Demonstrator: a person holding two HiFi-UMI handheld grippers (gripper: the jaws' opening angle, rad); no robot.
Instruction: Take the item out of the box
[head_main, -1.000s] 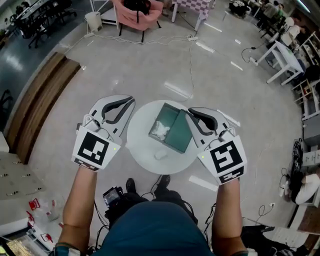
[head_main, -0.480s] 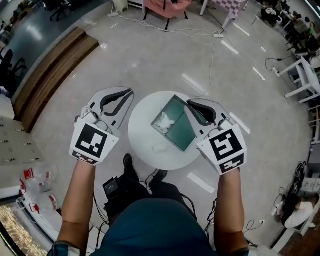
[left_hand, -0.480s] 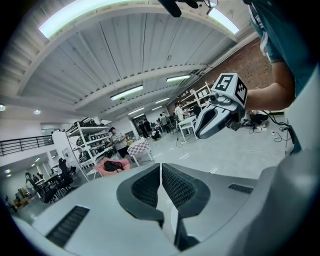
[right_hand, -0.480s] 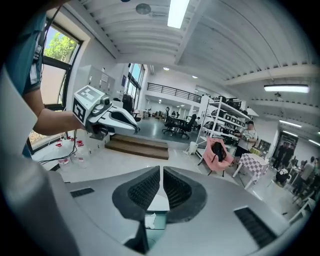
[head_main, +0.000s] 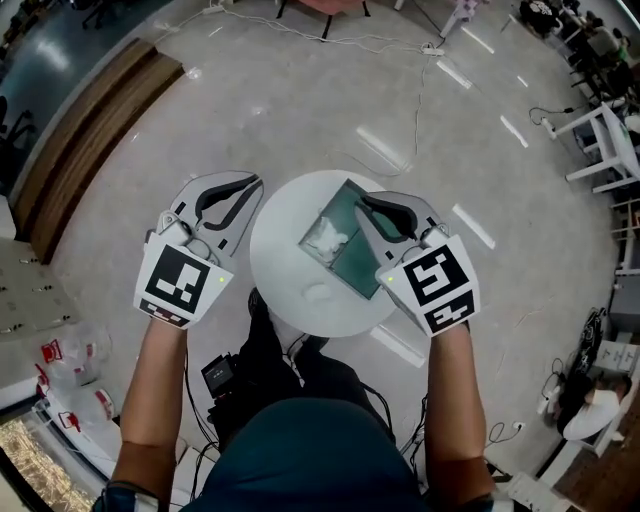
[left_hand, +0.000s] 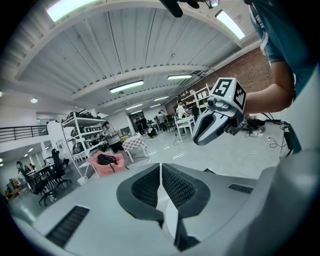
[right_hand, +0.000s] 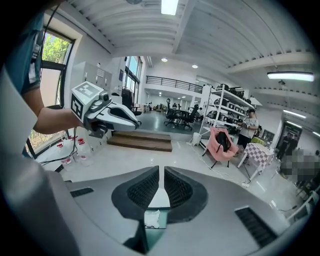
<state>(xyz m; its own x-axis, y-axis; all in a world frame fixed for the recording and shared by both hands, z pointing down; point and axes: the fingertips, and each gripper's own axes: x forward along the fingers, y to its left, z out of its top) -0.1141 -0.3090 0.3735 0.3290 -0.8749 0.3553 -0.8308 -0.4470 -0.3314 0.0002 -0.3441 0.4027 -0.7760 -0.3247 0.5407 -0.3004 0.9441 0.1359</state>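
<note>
An open green box (head_main: 358, 262) sits on the right part of a round white table (head_main: 285, 250). A crumpled white item (head_main: 326, 238) lies in the box's left half. My right gripper (head_main: 364, 200) hovers over the box's far right side, jaws shut with nothing between them. In the right gripper view the box and the white item (right_hand: 152, 219) show below the shut fingertips (right_hand: 164, 169). My left gripper (head_main: 257, 182) hangs left of the table's far edge, also shut and empty. Its shut fingertips (left_hand: 160, 166) point into the room.
A small white lump (head_main: 318, 293) lies on the table near its front edge. Cables (head_main: 420, 90) run across the pale floor behind the table. White desks (head_main: 595, 130) stand at the far right, a wooden platform (head_main: 90, 130) at the left.
My right gripper has drifted left and now hangs over the box instead of beside it. The left gripper kept its place next to the table. Both stayed shut.
</note>
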